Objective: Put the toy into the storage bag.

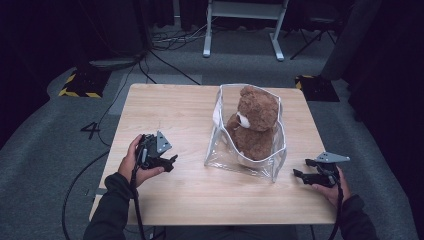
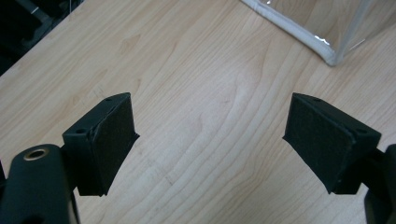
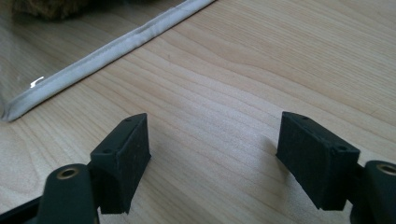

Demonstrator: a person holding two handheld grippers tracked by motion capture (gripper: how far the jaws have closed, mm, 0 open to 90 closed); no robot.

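A brown teddy bear (image 1: 254, 125) sits upright inside a clear plastic bag (image 1: 225, 156) with white piping, standing right of the table's middle. My left gripper (image 1: 171, 161) rests low over the wood to the left of the bag, open, with nothing between its pads (image 2: 112, 140). A corner of the bag (image 2: 327, 44) shows at the top right of the left gripper view. My right gripper (image 1: 300, 169) is open near the table's right edge, just right of the bag. The bag's white bottom seam (image 3: 107, 49) runs across the upper left of the right gripper view.
The light wooden table (image 1: 165, 110) has bare wood on its left half and along the front. Beyond it on the grey carpet lie cables (image 1: 165, 42), a white desk frame (image 1: 245, 25) and yellow-black striped blocks (image 1: 80, 85).
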